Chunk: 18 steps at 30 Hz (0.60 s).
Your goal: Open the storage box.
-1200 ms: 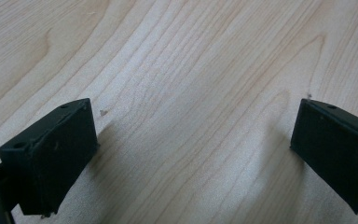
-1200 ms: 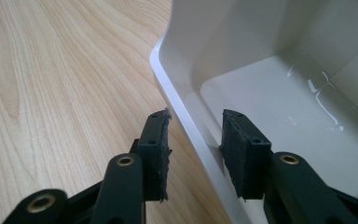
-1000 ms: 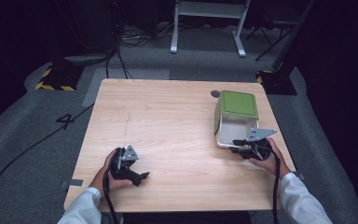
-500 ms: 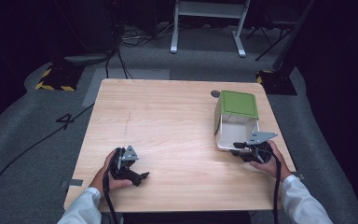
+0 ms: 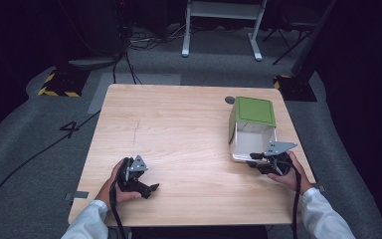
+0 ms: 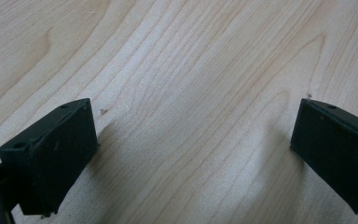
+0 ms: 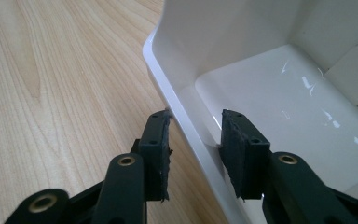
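From my seat, the white bin's (image 7: pixel 279 84) far walls and right side ran off the right gripper view's edge. The right gripper (image 7: pixel 196 149) straddled its rim, and I couldn't tell whether the pads actually touched. The bottom edge cut off the left gripper (image 6: pixel 191 154).

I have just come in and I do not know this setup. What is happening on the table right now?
A person sits at a light wooden table with a black two-jaw gripper in each hand. The right gripper has its jaws astride the wall of a white plastic box with a green hinged lid, one jaw outside and one inside, not yet closed on it. The left gripper rests open on the bare wood, holding nothing.
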Each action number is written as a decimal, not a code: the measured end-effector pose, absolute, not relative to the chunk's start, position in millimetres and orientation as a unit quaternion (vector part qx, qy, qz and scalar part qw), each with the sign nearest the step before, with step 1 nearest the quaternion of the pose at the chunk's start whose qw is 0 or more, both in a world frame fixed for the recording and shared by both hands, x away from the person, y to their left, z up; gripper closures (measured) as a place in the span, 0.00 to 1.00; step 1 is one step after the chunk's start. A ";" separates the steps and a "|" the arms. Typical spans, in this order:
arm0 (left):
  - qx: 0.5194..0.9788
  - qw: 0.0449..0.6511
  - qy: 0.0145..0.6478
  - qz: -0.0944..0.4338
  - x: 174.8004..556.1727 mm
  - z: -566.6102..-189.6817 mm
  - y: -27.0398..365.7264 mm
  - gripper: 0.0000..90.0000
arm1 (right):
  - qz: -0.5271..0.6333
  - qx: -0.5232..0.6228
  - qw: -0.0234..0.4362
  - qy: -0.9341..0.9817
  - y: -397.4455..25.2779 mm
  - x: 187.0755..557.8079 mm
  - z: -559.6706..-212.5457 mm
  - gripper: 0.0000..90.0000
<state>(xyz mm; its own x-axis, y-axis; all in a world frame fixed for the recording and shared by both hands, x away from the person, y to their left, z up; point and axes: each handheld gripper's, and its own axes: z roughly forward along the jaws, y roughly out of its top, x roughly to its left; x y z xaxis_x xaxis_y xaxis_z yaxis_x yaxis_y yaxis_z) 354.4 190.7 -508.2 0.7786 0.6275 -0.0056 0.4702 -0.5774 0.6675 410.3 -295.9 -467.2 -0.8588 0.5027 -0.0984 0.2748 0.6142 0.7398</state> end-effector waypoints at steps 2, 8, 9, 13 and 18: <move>0.880 0.338 0.312 0.116 354.3 -508.2 190.8 0.01 | 0.380 0.219 0.149 0.886 -295.8 410.1 -467.1 0.70; 0.880 0.337 0.314 0.116 353.9 -508.2 190.8 0.01 | 0.380 0.219 0.149 0.886 -295.5 408.4 -467.2 0.70; 0.880 0.338 0.314 0.116 353.8 -508.2 190.8 0.01 | 0.380 0.219 0.150 0.886 -295.6 408.1 -467.3 0.70; 0.880 0.338 0.314 0.116 353.8 -508.2 190.8 0.01 | 0.380 0.219 0.148 0.886 -297.5 405.8 -468.0 0.70; 0.880 0.337 0.314 0.116 353.8 -508.2 190.8 0.01 | 0.381 0.218 0.147 0.887 -297.5 403.7 -468.1 0.69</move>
<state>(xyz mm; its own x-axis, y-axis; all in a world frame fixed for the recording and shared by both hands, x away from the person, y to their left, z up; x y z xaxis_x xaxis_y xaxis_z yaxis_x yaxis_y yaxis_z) 353.8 190.8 -508.2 0.7762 0.6305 -0.0074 0.4737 -0.5754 0.6668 403.7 -297.5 -468.1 -0.8620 0.4978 -0.0954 0.2737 0.6156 0.7390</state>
